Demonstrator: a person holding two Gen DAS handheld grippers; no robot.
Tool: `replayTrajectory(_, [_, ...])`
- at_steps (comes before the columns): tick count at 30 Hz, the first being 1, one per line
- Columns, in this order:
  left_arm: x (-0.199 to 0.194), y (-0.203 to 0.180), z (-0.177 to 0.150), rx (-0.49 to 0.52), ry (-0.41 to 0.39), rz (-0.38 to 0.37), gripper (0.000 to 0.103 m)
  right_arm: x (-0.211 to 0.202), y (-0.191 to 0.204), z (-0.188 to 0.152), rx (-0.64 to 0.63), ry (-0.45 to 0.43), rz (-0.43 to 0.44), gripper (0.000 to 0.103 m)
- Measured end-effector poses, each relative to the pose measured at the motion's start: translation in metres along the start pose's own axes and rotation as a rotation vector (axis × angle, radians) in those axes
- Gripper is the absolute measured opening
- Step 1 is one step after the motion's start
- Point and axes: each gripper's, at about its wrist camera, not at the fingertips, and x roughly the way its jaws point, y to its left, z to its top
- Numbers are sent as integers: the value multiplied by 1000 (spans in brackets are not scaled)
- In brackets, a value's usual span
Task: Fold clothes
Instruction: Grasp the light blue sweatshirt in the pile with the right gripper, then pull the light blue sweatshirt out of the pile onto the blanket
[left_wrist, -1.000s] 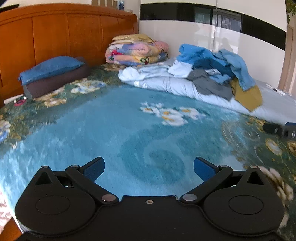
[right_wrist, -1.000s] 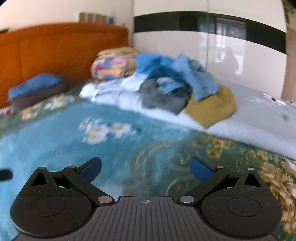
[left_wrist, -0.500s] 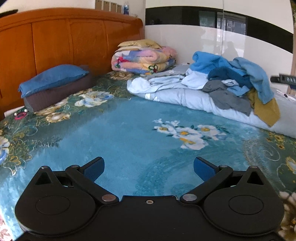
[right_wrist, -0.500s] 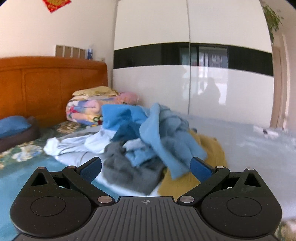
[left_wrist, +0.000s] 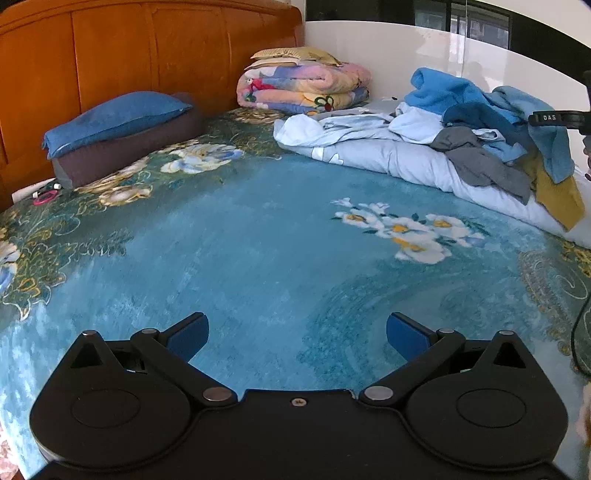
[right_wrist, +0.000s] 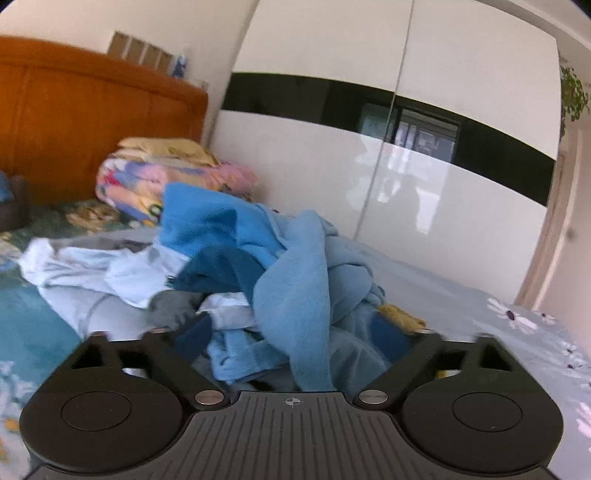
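Our right gripper (right_wrist: 291, 334) hangs released, fingers spread wide on either side of a light-blue fleece garment (right_wrist: 295, 295) that drapes down the front of the clothes heap (right_wrist: 258, 266); whether the pads touch cloth we cannot tell. Our left gripper (left_wrist: 295, 332) is likewise released, grasping nothing, low over the bare teal floral bedspread (left_wrist: 258, 251), well apart from the heap.

The risk we see is a muddled grab. The fleece lies tangled with a darker blue piece (right_wrist: 218, 269), a pale shirt (right_wrist: 122, 273) and a grey item (right_wrist: 173, 304); closing here could catch two layers at once, or drag the whole pile off the pale quilt (left_wrist: 388, 162) it rests on. A pinch on a loose fold, not an edge, would leave us with a bunched garment that is hard to spread.

From the left wrist we get the layout: the heap at the far right on the quilt, a mustard garment (left_wrist: 557, 195) hanging off its near side, a folded patterned blanket (left_wrist: 303, 85) by the headboard (left_wrist: 147, 55), a blue pillow (left_wrist: 114, 118), and open bedspread to fold on. The right wrist shows only the tangle close up, somewhat blurred, plus the white wardrobe (right_wrist: 406, 184) behind.
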Motion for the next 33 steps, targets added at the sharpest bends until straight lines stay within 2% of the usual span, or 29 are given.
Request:
replayTrajectory(1, [0, 1, -1, -1, 2, 1, 102, 5, 0, 2, 10, 24, -6, 68])
replayTrajectory(3, [-1, 4, -1, -5, 4, 4, 102, 11, -3, 5, 54, 60, -2, 44])
replayTrajectory(4, [-2, 5, -2, -9, 5, 5, 102, 13, -5, 6, 78, 75, 2, 41])
replayTrajectory(9, [-9, 10, -4, -24, 2, 8, 102, 11, -17, 10, 188, 119, 79, 11])
replayTrajectory(14, [-22, 10, -6, -43, -8, 3, 102, -7, -31, 15, 289, 126, 193, 8])
replayTrajectory(21, [-51, 6, -8, -61, -41, -12, 102, -56, -42, 16, 345, 116, 350, 6])
replayTrajectory(24, [-65, 4, -11, -64, -54, -13, 102, -82, -45, 11, 348, 106, 423, 3])
replayTrajectory(29, [-86, 5, -18, -75, -68, -10, 102, -136, -44, 2, 333, 89, 525, 3])
replayTrajectory(33, [-100, 5, -25, -92, -70, -12, 102, -164, -44, -11, 333, 100, 602, 3])
